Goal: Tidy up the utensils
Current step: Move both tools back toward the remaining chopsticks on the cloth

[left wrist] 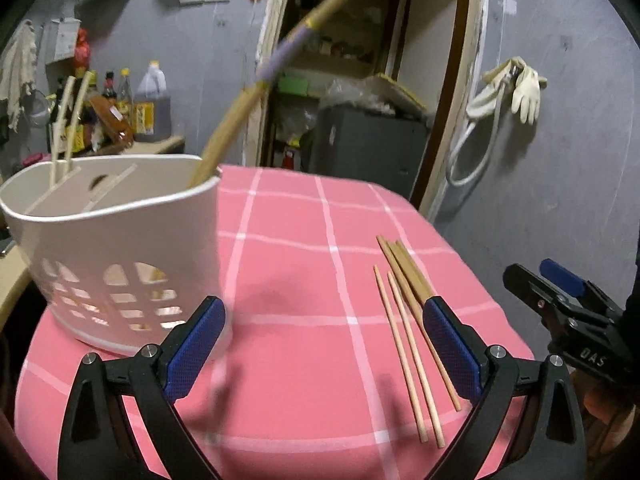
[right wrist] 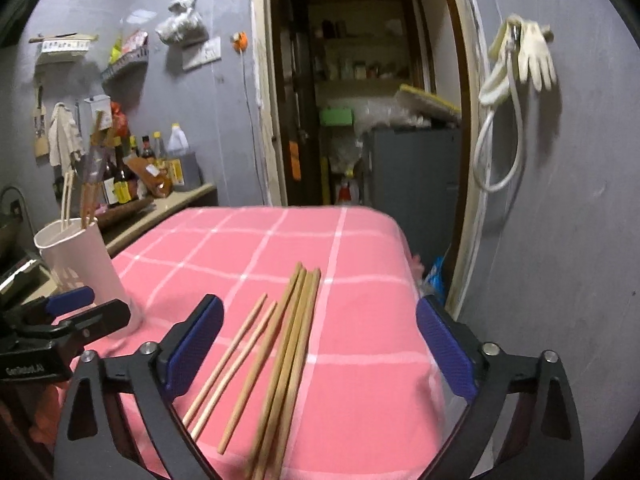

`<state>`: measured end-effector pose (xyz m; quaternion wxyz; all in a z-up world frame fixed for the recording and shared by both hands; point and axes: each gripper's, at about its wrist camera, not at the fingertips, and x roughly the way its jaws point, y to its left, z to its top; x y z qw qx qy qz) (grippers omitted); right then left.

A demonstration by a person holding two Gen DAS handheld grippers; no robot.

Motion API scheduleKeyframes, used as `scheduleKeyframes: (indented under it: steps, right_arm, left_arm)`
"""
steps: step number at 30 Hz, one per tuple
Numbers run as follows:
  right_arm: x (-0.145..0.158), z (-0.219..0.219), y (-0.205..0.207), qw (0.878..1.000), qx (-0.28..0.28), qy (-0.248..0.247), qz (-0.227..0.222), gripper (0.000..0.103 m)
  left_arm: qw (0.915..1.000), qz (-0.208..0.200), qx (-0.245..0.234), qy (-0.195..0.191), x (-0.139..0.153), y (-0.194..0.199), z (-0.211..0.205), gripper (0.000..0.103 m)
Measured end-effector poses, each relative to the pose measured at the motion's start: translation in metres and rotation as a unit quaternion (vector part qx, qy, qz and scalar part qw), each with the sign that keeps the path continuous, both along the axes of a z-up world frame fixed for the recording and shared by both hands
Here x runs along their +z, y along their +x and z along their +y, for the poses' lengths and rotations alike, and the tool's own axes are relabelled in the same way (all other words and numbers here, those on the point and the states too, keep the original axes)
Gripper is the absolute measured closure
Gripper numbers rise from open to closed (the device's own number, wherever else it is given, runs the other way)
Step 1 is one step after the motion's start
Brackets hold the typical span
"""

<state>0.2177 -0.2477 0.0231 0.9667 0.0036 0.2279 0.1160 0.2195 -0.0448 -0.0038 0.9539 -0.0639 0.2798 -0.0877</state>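
A white perforated utensil holder (left wrist: 120,256) stands at the left of the pink checked table (left wrist: 300,248); it also shows small in the right wrist view (right wrist: 80,260). It holds a long wooden utensil with a purple grip (left wrist: 256,80) and pale chopsticks (left wrist: 66,124). Several wooden chopsticks (left wrist: 408,332) lie loose on the cloth at right, also in the right wrist view (right wrist: 276,356). My left gripper (left wrist: 324,348) is open and empty beside the holder. My right gripper (right wrist: 320,348) is open and empty, low over the loose chopsticks.
A counter with sauce bottles (left wrist: 136,108) runs behind the holder at left. An open doorway (right wrist: 360,100) to a storeroom lies beyond the table's far edge. Gloves and a hose (right wrist: 520,64) hang on the grey wall at right.
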Motion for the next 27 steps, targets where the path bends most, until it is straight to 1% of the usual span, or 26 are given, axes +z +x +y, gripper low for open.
scheduleKeyframes:
  steps: [1, 2, 4, 6, 8, 9, 10, 11, 13, 17, 19, 20, 22, 24, 27]
  right_arm:
    - [-0.002, -0.001, 0.004, 1.0, 0.0, -0.001, 0.01, 0.015]
    - [-0.003, -0.002, 0.007, 1.0, 0.002, -0.001, 0.02, 0.02]
    - [-0.008, -0.004, 0.015, 0.999, 0.004, -0.001, 0.04, 0.027]
    - [-0.012, -0.005, 0.023, 0.998, 0.008, -0.003, 0.06, 0.039]
    - [-0.017, -0.005, 0.03, 0.997, 0.014, -0.002, 0.078, 0.044]
    - [-0.02, -0.005, 0.034, 0.996, 0.018, -0.003, 0.089, 0.048]
    - [-0.021, -0.005, 0.037, 0.995, 0.02, -0.004, 0.095, 0.049]
    - [-0.023, -0.004, 0.04, 0.994, 0.023, -0.006, 0.103, 0.052]
    - [-0.027, -0.002, 0.046, 0.993, 0.031, -0.01, 0.116, 0.054]
    - [-0.031, 0.004, 0.053, 0.99, 0.041, -0.021, 0.132, 0.066]
    - [-0.032, 0.006, 0.055, 0.989, 0.046, -0.028, 0.137, 0.07]
    - [-0.033, 0.007, 0.057, 0.988, 0.048, -0.031, 0.141, 0.072]
    - [-0.036, 0.008, 0.06, 0.987, 0.051, -0.032, 0.147, 0.074]
    - [-0.038, 0.007, 0.065, 0.986, 0.053, -0.029, 0.156, 0.076]
    - [-0.042, 0.006, 0.07, 0.983, 0.056, -0.023, 0.172, 0.078]
  left_arm:
    - [1.0, 0.007, -0.005, 0.003, -0.001, 0.004, -0.002, 0.007]
    - [0.9998, 0.014, -0.013, 0.008, -0.002, 0.009, -0.006, 0.007]
    - [0.9994, 0.019, -0.022, 0.018, -0.003, 0.015, -0.013, 0.007]
    - [0.9989, 0.021, -0.032, 0.026, -0.005, 0.021, -0.019, 0.007]
    - [0.9982, 0.028, -0.041, 0.033, -0.007, 0.026, -0.025, 0.011]
    - [0.9977, 0.034, -0.047, 0.035, -0.01, 0.03, -0.028, 0.015]
    - [0.9972, 0.041, -0.051, 0.036, -0.011, 0.034, -0.03, 0.02]
    - [0.9965, 0.05, -0.056, 0.037, -0.014, 0.039, -0.032, 0.022]
    - [0.995, 0.068, -0.063, 0.037, -0.019, 0.047, -0.034, 0.029]
    - [0.99, 0.107, -0.085, 0.035, -0.029, 0.062, -0.041, 0.036]
    - [0.9881, 0.119, -0.091, 0.034, -0.033, 0.067, -0.043, 0.044]
    - [0.9872, 0.125, -0.093, 0.034, -0.035, 0.071, -0.044, 0.045]
    - [0.9858, 0.136, -0.092, 0.036, -0.039, 0.078, -0.045, 0.051]
    - [0.9849, 0.144, -0.089, 0.037, -0.043, 0.083, -0.045, 0.055]
    - [0.9847, 0.145, -0.089, 0.039, -0.043, 0.089, -0.048, 0.057]
